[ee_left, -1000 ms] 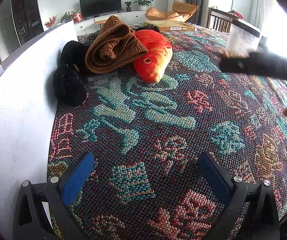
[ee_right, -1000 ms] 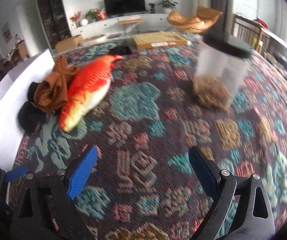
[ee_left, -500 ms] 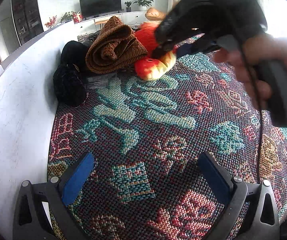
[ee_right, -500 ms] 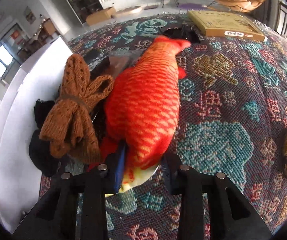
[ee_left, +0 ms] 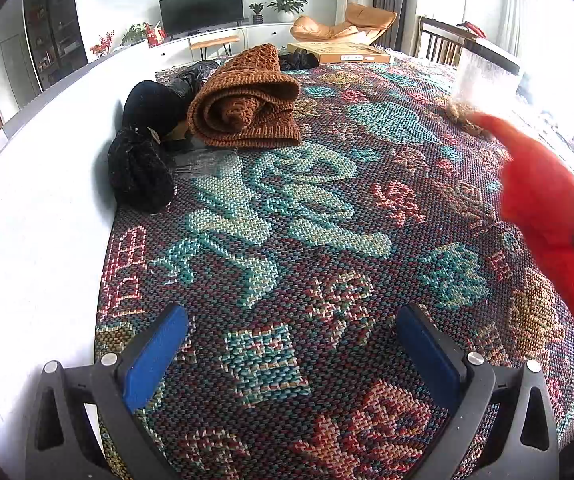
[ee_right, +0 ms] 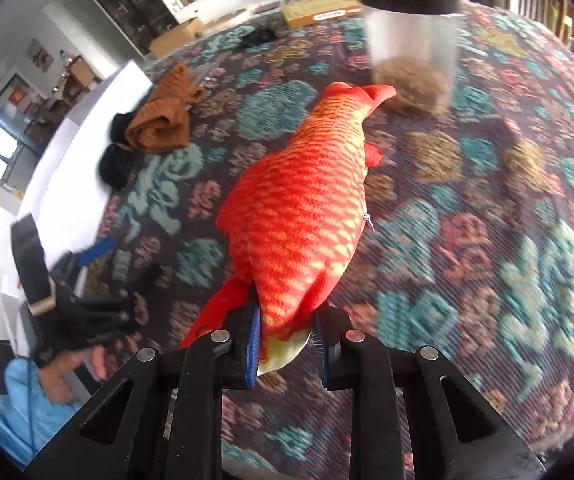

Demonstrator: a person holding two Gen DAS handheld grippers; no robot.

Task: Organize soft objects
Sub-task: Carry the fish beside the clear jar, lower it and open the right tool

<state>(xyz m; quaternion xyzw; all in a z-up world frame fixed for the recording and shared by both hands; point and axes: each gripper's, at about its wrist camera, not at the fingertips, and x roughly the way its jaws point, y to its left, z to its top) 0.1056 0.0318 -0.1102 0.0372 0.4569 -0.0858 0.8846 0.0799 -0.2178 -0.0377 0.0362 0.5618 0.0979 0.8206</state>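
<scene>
My right gripper is shut on the head end of an orange-red plush fish and holds it above the patterned cloth. The fish also shows at the right edge of the left wrist view. A brown knitted scarf, rolled up, lies at the far left beside two black soft items. My left gripper is open and empty, low over the cloth near the white wall.
A clear plastic jar with a black lid and brown filling stands beyond the fish's tail. A flat cardboard box lies at the far edge of the cloth. The white wall borders the cloth on the left.
My right gripper closed on the fish beside the scarf, lifted it and carried it right, toward the jar. The left gripper has not moved.
</scene>
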